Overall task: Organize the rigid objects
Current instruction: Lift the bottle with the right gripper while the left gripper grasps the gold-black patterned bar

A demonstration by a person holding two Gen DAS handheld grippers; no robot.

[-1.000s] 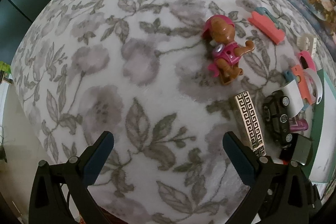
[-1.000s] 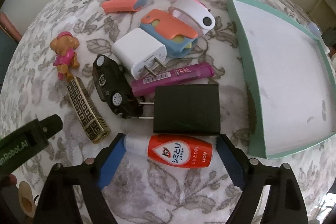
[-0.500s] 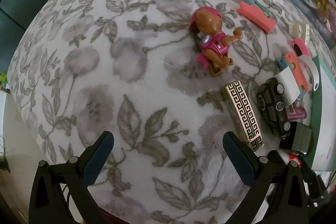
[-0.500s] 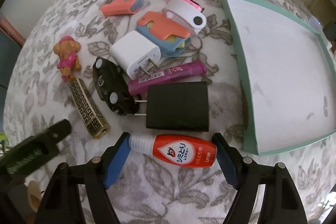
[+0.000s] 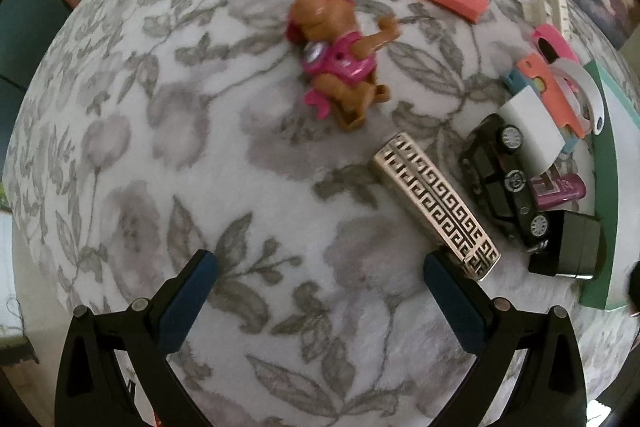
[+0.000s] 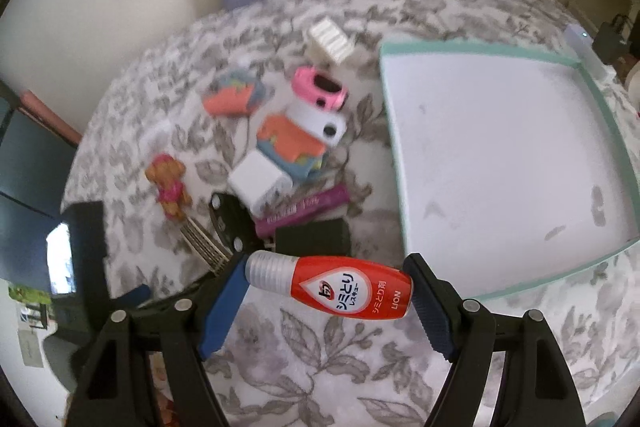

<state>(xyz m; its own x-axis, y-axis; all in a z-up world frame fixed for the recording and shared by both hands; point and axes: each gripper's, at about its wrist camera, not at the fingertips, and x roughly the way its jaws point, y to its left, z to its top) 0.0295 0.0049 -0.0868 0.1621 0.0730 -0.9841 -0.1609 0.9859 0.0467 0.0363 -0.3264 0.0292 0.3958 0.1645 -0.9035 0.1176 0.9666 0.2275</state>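
The right gripper (image 6: 328,285) clamped a red bottle (image 6: 340,285) lengthwise, its label reading "LION". The left gripper (image 5: 320,285) gaped wide, empty.

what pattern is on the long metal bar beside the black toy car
A black Greek-key maze pattern on the silvery-gold metal bar, clearest in the left wrist view.

I am holding the left gripper (image 5: 320,281) pointing straight down, its blue-padded fingers (image 5: 188,301) standing wide apart with nothing between them. I am holding the right gripper (image 6: 328,287) tilted steeply downward, its pads pressing on the two ends of the red bottle (image 6: 340,287), which is lying crosswise between them.
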